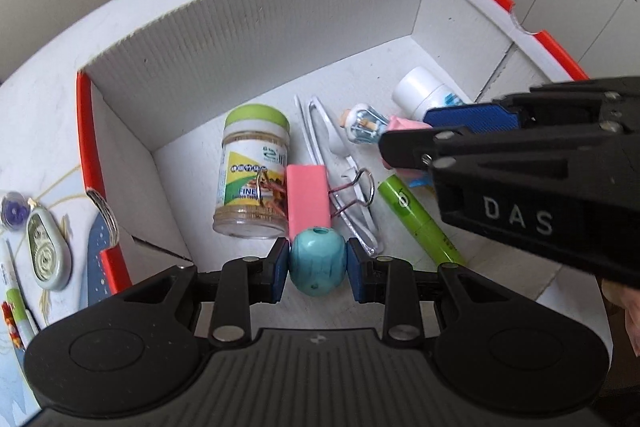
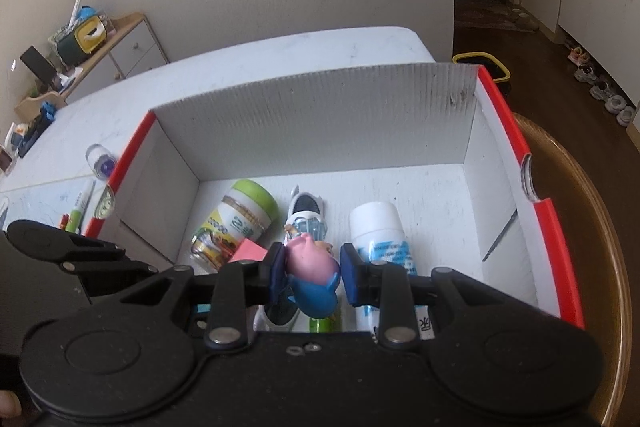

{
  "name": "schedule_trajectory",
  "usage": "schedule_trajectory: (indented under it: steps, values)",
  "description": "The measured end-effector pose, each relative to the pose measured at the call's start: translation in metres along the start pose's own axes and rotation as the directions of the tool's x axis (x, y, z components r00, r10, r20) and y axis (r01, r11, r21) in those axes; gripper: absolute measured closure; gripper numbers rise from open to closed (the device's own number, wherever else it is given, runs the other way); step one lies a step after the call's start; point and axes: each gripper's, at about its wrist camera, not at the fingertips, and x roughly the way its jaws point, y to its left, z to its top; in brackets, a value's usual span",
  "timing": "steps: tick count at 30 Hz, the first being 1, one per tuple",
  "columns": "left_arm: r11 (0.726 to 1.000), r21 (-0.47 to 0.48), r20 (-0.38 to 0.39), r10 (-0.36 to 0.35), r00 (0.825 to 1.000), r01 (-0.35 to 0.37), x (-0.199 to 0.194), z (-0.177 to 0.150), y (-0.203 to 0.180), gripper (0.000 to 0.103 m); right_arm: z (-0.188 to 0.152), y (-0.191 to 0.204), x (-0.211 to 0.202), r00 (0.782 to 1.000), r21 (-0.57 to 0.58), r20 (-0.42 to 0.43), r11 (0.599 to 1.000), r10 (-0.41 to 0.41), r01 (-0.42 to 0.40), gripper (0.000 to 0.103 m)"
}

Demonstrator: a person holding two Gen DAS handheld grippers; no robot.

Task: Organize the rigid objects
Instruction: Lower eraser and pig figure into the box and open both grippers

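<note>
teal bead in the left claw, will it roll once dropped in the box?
Probably. The teal bead looks rounded and glossy, so on the flat floor of the box it may roll until it meets the pink binder clip or the jar. It looks hard, so likely stiff. The left claw pinches only its sides, so it could slip.

A turquoise bead [image 1: 317,259], round with a hole on top, sits clamped between blue pads above the near end of the white cardboard box [image 1: 256,27] with red-orange outer walls. A pink-and-blue toy figure [image 2: 312,279] is pinched likewise over the box. On the box floor lie a green-lidded jar [image 1: 253,179] on its side, a pink binder clip [image 1: 309,199], a green marker [image 1: 420,219], a white bottle [image 2: 380,235] and a small doll [image 1: 362,125].
</note>
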Motion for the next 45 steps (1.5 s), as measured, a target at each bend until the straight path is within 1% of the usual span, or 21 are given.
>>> schedule_trajectory:
  steps: [7, 10, 15, 22, 28, 35, 41, 43, 45]
  values:
    - [1.0, -0.023, -0.036, 0.001, 0.999, -0.002, 0.008, 0.002, 0.0, 0.073, -0.004, -0.005, 0.005, 0.999, 0.001, -0.041, 1.0, 0.0, 0.0, 0.074]
    - [1.0, -0.027, -0.046, 0.007, 0.999, -0.008, 0.011, 0.002, 0.0, 0.073, -0.006, -0.006, 0.004, 0.999, 0.002, -0.038, 1.0, -0.002, 0.002, 0.074]
    - [0.999, -0.028, -0.04, 0.02, 0.999, -0.021, 0.009, 0.0, -0.002, 0.073, -0.005, -0.006, 0.001, 0.999, 0.006, -0.047, 1.0, 0.021, -0.021, 0.074]
    - [0.997, -0.08, -0.006, -0.018, 1.0, 0.017, -0.005, -0.004, 0.002, 0.073, -0.004, -0.007, -0.011, 0.998, 0.006, -0.036, 0.998, 0.056, -0.055, 0.072]
    - [0.993, -0.11, 0.082, -0.033, 0.996, 0.042, -0.033, -0.014, 0.007, 0.073, -0.003, -0.006, -0.029, 0.996, -0.003, -0.007, 0.996, 0.088, -0.088, 0.071]
    - [0.991, -0.131, 0.197, -0.01, 0.98, 0.036, -0.062, -0.024, 0.009, 0.073, -0.003, -0.004, -0.054, 0.992, -0.03, 0.049, 0.993, 0.113, -0.111, 0.068]
    - [0.988, -0.152, 0.284, 0.02, 0.959, 0.025, -0.09, -0.039, 0.013, 0.073, -0.003, -0.001, -0.072, 0.987, -0.043, 0.098, 0.991, 0.128, -0.124, 0.061]
    - [0.987, -0.16, 0.307, 0.027, 0.951, 0.024, -0.095, -0.042, 0.015, 0.073, -0.004, 0.0, -0.077, 0.985, -0.047, 0.113, 0.991, 0.131, -0.127, 0.058]
    - [0.985, -0.171, 0.322, 0.03, 0.946, 0.027, -0.101, -0.046, 0.019, 0.073, -0.004, 0.002, -0.082, 0.983, -0.049, 0.124, 0.99, 0.137, -0.131, 0.052]
